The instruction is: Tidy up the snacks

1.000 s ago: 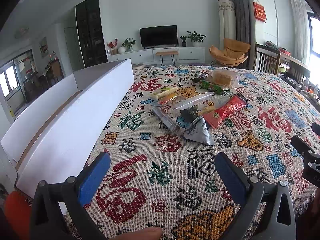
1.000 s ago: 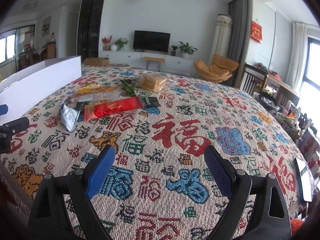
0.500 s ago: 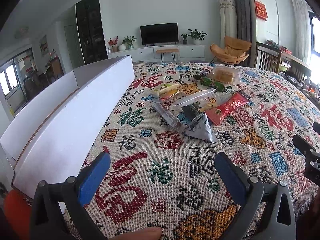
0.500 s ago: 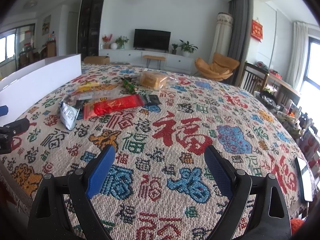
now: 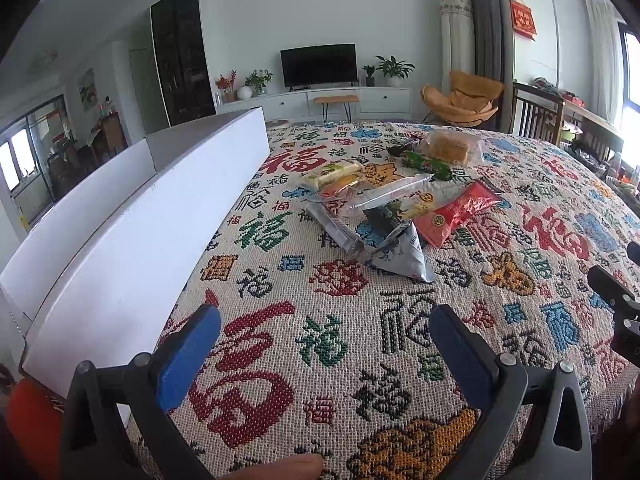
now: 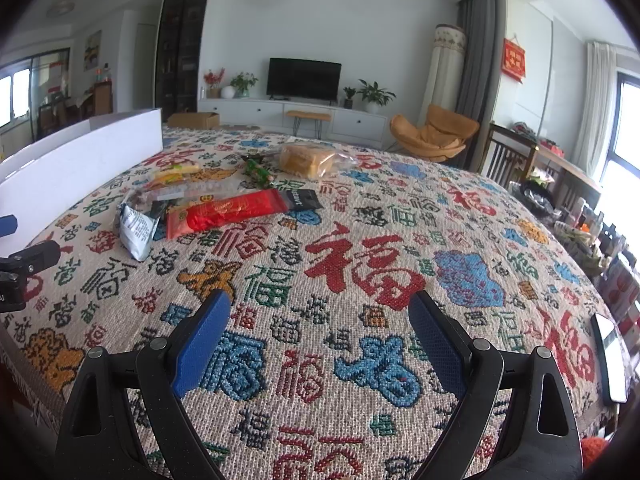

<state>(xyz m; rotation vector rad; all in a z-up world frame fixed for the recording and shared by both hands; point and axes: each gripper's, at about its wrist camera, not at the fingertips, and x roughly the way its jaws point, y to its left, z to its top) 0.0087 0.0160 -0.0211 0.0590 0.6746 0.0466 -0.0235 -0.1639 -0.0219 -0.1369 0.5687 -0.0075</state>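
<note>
Both blue-padded grippers, left (image 5: 325,322) and right (image 6: 319,308), gape empty above the patterned woven tablecloth (image 6: 360,272), crinkly snack packets (image 5: 400,208) heaped mid-frame.

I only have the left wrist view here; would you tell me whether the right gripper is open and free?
Observer: Yes, the right gripper is open and empty, above bare cloth.
Operator: Is there anything near the table's right edge?
Observer: A flat phone-like device lies close to that edge.
Operator: Is anything beyond the red packet?
Observer: A black packet lies at its far end.
</note>
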